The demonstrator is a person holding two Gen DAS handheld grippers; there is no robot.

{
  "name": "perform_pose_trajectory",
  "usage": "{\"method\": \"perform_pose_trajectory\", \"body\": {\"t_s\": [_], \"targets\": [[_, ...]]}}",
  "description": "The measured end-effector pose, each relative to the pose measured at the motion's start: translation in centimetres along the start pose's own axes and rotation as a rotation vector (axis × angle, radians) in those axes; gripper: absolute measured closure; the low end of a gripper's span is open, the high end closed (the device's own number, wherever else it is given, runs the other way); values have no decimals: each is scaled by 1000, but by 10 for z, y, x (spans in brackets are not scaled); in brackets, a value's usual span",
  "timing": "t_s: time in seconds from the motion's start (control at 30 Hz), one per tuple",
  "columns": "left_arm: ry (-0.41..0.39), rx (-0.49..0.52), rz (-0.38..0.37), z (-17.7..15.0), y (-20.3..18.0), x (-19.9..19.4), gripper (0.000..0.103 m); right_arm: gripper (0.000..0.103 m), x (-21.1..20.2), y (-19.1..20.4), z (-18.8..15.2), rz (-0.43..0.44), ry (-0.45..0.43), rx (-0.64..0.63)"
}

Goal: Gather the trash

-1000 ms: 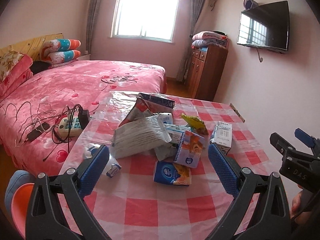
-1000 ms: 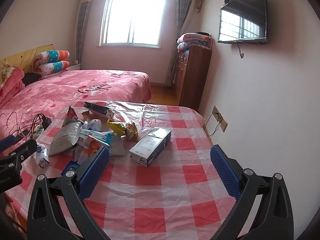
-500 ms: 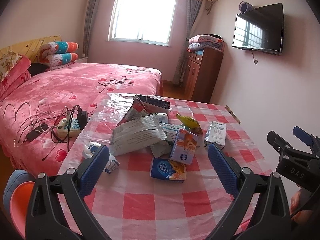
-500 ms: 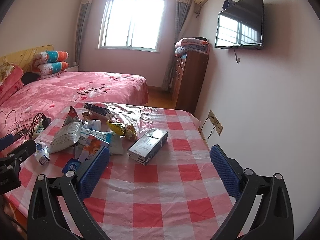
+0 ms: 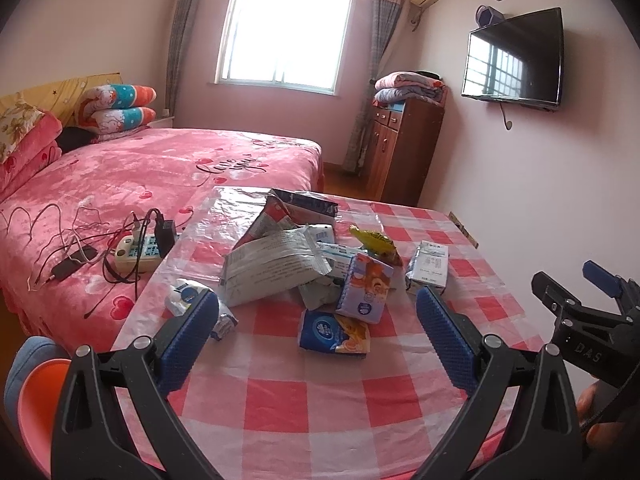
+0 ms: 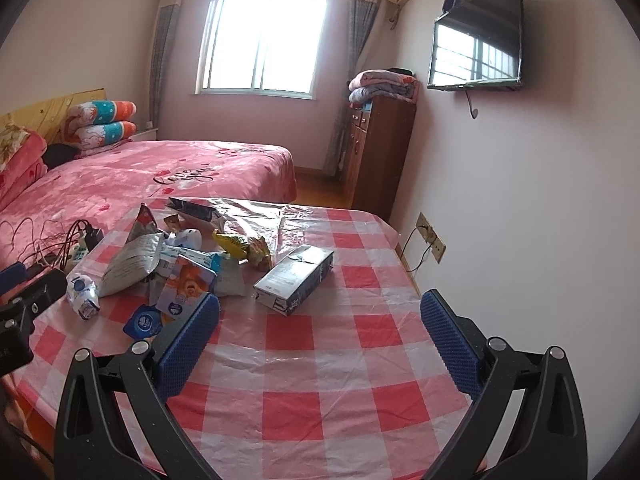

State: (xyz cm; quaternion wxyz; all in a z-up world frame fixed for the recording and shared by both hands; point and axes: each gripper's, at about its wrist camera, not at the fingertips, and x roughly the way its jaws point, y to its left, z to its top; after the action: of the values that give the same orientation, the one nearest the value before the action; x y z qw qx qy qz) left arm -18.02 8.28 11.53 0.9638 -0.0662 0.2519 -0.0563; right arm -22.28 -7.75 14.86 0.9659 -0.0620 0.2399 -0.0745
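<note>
Both grippers, left [image 5: 318,314] and right [image 6: 320,314], hover fingers wide over the checked table [image 6: 320,392], near its trash pile [image 5: 304,268].

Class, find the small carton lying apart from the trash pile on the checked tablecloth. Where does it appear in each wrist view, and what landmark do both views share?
Left wrist view: the small carton lies right of the pile, right of centre.
Right wrist view: the same carton sits near the centre, right of the pile.
Shared landmark: the wall-mounted TV, upper right.
</note>
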Motion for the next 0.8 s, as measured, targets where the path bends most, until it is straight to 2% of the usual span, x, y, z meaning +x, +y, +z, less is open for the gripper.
{"method": "perform_pose_trajectory", "body": {"t_s": [0.17, 0.47, 0.8], "targets": [[-8, -20, 19, -3, 6, 1, 3, 4, 3, 2, -3, 16, -12, -18], [35, -22, 74, -7, 17, 13, 3, 4, 18, 3, -7, 32, 12, -20], [43, 17, 81, -13, 10, 25, 3, 4, 53, -6, -14, 43, 53, 9]]}}
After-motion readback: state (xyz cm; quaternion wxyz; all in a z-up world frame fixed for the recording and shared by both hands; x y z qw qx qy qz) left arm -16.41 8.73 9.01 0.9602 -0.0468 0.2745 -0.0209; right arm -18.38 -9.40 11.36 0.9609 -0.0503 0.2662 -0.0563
